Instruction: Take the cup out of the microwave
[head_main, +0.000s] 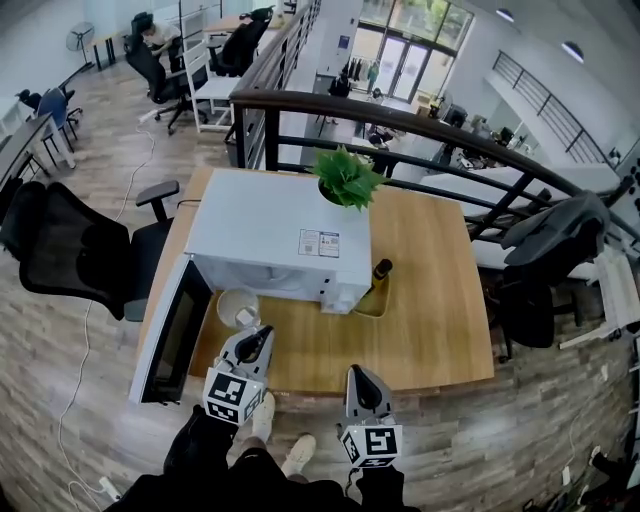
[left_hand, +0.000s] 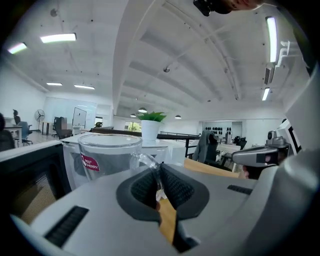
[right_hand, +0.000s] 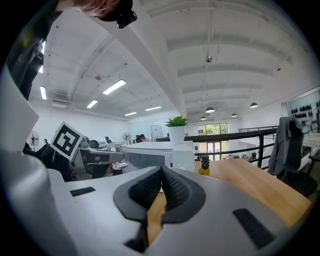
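Note:
A clear glass cup (head_main: 238, 308) with a red label hangs just outside the open white microwave (head_main: 280, 235), above the table's front left part. My left gripper (head_main: 262, 340) is shut on its handle. In the left gripper view the handle (left_hand: 145, 161) runs into the closed pads (left_hand: 175, 187) and the cup (left_hand: 107, 155) stands upright beyond them. My right gripper (head_main: 360, 378) hovers over the table's front edge, shut and empty. Its pads (right_hand: 172, 186) meet with nothing between them in the right gripper view.
The microwave door (head_main: 175, 335) hangs open to the left, past the table's edge. A potted plant (head_main: 348, 178) stands on the microwave. A dark bottle (head_main: 381, 272) sits on a yellowish tray right of it. A black chair (head_main: 75, 250) stands left of the wooden table (head_main: 440, 300).

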